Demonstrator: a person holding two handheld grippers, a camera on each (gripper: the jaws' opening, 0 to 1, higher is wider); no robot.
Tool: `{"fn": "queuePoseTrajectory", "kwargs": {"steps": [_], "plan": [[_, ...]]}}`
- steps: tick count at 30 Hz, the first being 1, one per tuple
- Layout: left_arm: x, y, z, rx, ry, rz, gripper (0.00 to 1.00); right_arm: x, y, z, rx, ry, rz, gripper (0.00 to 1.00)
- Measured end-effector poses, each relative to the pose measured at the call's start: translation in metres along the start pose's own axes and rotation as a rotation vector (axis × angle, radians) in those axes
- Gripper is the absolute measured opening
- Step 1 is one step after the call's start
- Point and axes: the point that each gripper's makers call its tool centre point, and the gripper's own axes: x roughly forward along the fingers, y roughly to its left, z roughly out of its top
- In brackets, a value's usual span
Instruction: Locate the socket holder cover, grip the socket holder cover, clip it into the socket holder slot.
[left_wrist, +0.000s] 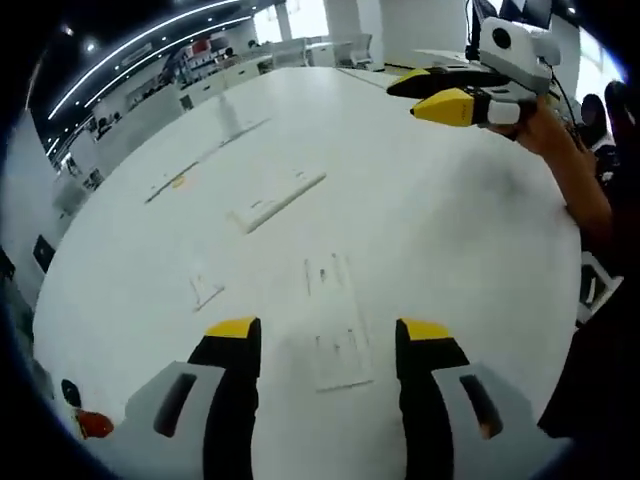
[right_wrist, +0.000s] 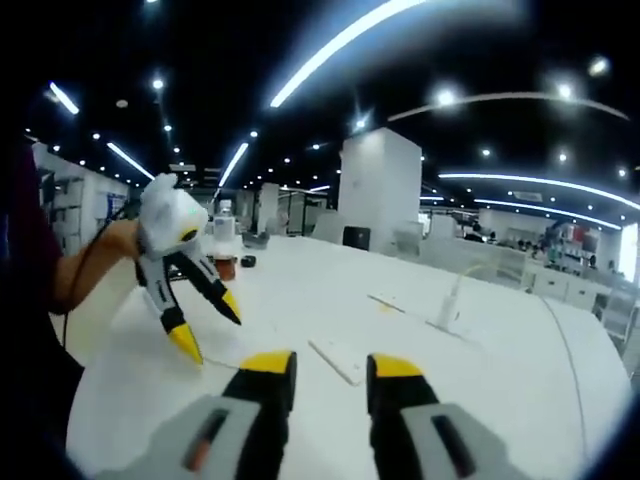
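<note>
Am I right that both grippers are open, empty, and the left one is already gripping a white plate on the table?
Not quite. In the left gripper view the left gripper is open and hovers above the white plate on the table, gripping nothing. The right gripper is open and empty too.

Left gripper view: cam rides high, tilted down onto white surface (left_wrist: 420, 230); flat white parts lie near, just ahead at 12 o'clock; room's shelving far off at 11; the other gripper (left_wrist: 440, 95) enters at 1 o'clock.

Right gripper view: cam low, nr level w/ surface (right_wrist: 330, 330), facing across hall toward white pillar (right_wrist: 380, 190) at 12; ceiling lights fill upper half; the other gripper (right_wrist: 205, 330) at 9 o'clock.

Shared: same white surface; each view catches the opposite gripper.
</note>
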Motion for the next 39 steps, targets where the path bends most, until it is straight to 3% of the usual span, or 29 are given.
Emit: {"fn": "queuePoseTrajectory", "kwargs": {"steps": [4, 6, 11, 17, 33, 39], "plan": [[0.006, 0.0, 0.005, 0.021, 0.046, -0.003, 0.46, -0.001, 0.003, 0.001, -0.004, -0.004, 0.007, 0.3], [0.01, 0.0, 0.007, 0.008, 0.06, -0.017, 0.49, -0.001, 0.004, 0.002, 0.0, -0.012, 0.015, 0.3], [0.016, -0.007, 0.001, -0.014, 0.116, -0.039, 0.49, -0.003, 0.004, 0.004, 0.004, -0.023, 0.017, 0.3], [0.022, -0.008, -0.005, -0.019, 0.166, -0.042, 0.41, -0.008, 0.003, 0.007, 0.003, -0.038, 0.017, 0.29], [0.026, -0.004, -0.008, -0.062, 0.223, -0.093, 0.33, -0.013, 0.002, 0.01, 0.003, -0.058, 0.011, 0.29], [0.026, -0.004, -0.008, -0.039, 0.247, -0.088, 0.31, -0.014, 0.003, 0.011, -0.001, -0.058, 0.012, 0.29]]}}
